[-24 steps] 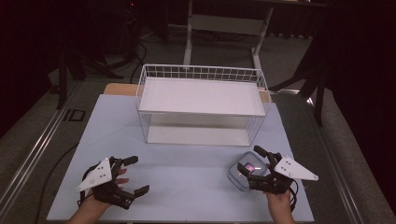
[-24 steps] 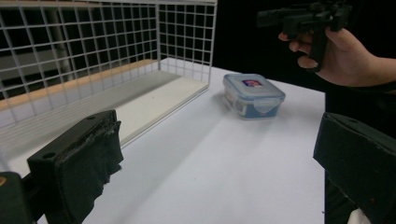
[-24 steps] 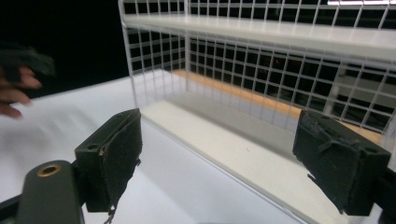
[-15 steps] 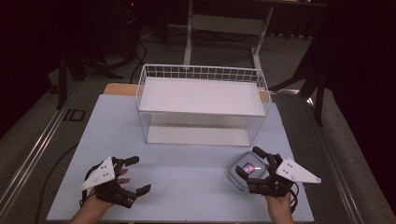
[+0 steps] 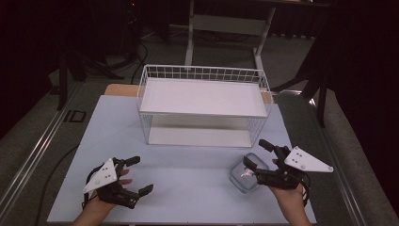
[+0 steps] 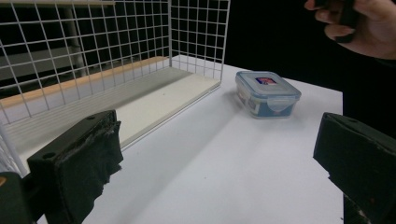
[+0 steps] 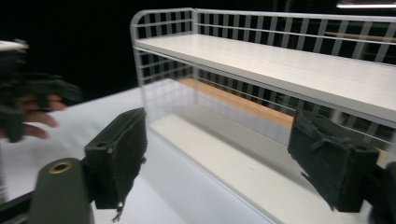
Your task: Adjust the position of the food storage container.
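high view: white table (image 5: 188,179) w/ a white wire rack (image 5: 203,106) standing at its far middle. rack has a flat white shelf board on top and a second board at the bottom, wire mesh walls around. small clear plastic container (image 5: 243,172) w/ a snap lid and a coloured label sits on the table near the front right corner of the rack, a bit apart from it, lid on, upright.

right gripper (image 5: 258,157) hovers at the container: its near jaw sits above the container's right part, far jaw is beyond it toward the rack. jaws spread wide, nothing clamped between them, pads not pressing on the box. grey three-cornered plate on top points right. in the right gripper view both pads (image 7: 119,154) stand wide apart w/ just the rack (image 7: 280,60) and table between them; container can't be seen there, so can't tell exact height over it.

left gripper (image 5: 137,175) is at the front left of the table, well apart from container and rack, held by the left hand (image 5: 106,195). jaws released, wide apart, empty. left gripper view confirms: two black pads (image 6: 86,158) at either edge, bare table between, container (image 6: 266,93) farther off beside the rack's corner (image 6: 196,42), right hand (image 6: 359,23) above it at the top right.

container rests on the table, held by neither gripper.
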{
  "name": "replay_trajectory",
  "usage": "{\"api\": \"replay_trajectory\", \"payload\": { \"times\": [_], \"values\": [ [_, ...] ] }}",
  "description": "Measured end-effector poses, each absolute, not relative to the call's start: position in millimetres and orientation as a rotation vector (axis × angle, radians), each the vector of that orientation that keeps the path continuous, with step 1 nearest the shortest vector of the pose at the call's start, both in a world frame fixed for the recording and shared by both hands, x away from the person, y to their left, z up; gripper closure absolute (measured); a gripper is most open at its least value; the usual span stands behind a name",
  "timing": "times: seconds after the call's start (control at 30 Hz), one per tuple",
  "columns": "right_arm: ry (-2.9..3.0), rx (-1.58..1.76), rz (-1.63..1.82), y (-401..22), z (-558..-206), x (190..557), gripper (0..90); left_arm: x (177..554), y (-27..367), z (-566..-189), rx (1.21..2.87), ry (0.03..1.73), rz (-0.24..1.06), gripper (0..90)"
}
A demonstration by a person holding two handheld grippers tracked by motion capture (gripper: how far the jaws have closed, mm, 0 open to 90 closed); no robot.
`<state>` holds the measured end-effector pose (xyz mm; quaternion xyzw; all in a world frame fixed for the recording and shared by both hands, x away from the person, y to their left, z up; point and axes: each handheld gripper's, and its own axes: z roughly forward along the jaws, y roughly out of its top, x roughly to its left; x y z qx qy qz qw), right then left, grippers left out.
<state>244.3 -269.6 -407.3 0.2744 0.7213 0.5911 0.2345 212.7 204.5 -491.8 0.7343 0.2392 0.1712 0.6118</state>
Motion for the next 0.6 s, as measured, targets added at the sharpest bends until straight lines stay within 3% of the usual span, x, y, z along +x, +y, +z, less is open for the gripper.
{"api": "replay_trajectory", "payload": {
  "times": [0.2, 0.3, 0.4, 0.43, 0.6],
  "values": [
    [1.995, 0.821, 1.561, -283.0, -414.0, 261.9, 31.2, 212.9, 201.8, -492.6, 1.702, 0.544, 0.392, 1.8],
    [2.017, 0.929, 1.529, -296.7, -427.5, 276.3, 44.0, 212.6, 200.9, -493.4, 1.709, 0.544, 0.389, 1.8],
    [2.022, 0.983, 1.487, -303.0, -435.4, 281.9, 47.6, 212.7, 200.1, -493.3, 1.700, 0.543, 0.385, 1.8],
    [2.022, 0.999, 1.461, -306.1, -439.9, 283.5, 54.4, 213.3, 199.4, -493.6, 1.699, 0.545, 0.378, 1.8],
    [2.058, 1.060, 1.347, -318.5, -460.2, 290.9, 71.8, 213.5, 194.2, -494.9, 1.715, 0.526, 0.366, 1.8]
  ]
}}
